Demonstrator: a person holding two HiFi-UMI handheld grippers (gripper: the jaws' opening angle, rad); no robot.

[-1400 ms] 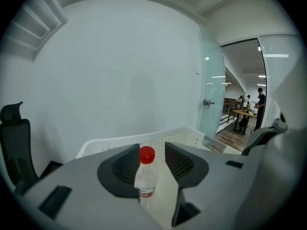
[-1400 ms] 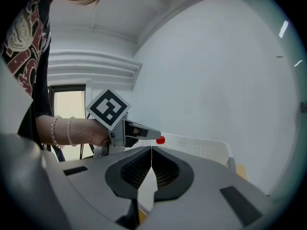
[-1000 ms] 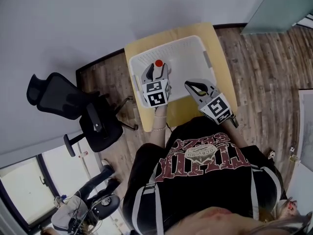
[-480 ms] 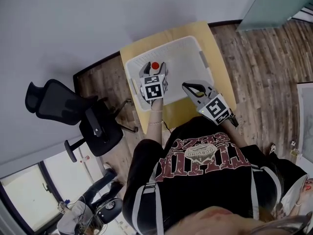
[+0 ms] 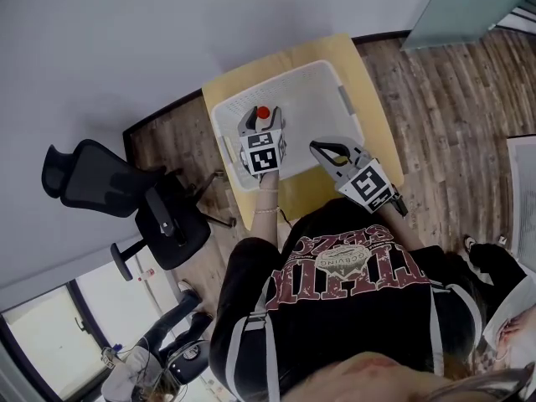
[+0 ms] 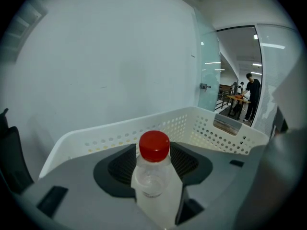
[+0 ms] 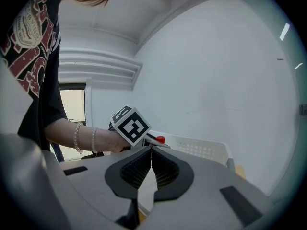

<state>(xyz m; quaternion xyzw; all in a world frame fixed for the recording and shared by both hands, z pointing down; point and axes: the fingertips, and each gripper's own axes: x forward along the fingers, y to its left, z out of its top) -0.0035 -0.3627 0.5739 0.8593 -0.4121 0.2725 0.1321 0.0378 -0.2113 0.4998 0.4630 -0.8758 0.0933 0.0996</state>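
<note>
My left gripper [image 6: 154, 163] is shut on a clear plastic bottle [image 6: 152, 181] with a red cap [image 6: 154, 145]. In the head view the left gripper [image 5: 260, 124] holds the bottle's red cap [image 5: 262, 113] over the left part of a white perforated basket [image 5: 322, 86]. The basket's far wall [image 6: 144, 128] fills the left gripper view behind the bottle. My right gripper [image 5: 322, 150] hovers at the basket's near right edge, jaws pressed together with nothing between them. In the right gripper view [image 7: 151, 164] the left gripper's marker cube [image 7: 130, 125] and the red cap [image 7: 160, 139] show ahead.
The basket stands on a small yellow wooden table [image 5: 372, 99] against a pale wall. A black office chair [image 5: 109, 191] stands to the left on the wood floor. A glass door [image 6: 208, 85] is at the right, with people beyond it.
The left gripper has carried the bottle forward and lower over the basket; the basket wall looms larger in its view. The right gripper has hardly moved.
</note>
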